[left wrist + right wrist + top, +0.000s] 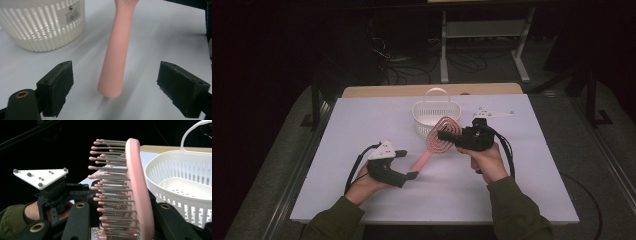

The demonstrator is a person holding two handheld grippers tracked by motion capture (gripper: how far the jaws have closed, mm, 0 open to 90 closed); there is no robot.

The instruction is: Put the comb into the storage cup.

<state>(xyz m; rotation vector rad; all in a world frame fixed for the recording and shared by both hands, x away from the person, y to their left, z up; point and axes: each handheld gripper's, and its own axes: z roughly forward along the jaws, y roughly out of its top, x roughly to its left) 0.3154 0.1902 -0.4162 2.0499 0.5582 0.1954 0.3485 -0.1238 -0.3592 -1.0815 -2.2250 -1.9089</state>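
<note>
Where the white table [362,150] carries the work, a white slotted basket [428,120] with a hoop handle is found standing toward its far middle; as far as its perforated floor is visible in the right gripper view, nothing is seen lying in it [185,187]. A pink hairbrush [439,140] is held up off the table just in front of the basket, its oval head raised beside the basket rim and its handle sloping down toward the left tongs [408,164]. The head is clamped between the jaws of the right tongs [447,136], which are closed on it; in the right gripper view the brush [136,192] stands edge-on between the jaws, bristles turned away from the basket. The left tongs [115,85] are observed with jaws wide apart. The end of the handle [115,65] lies between the two pads, and clear space is noted on either side, so neither pad is touching it.
</note>
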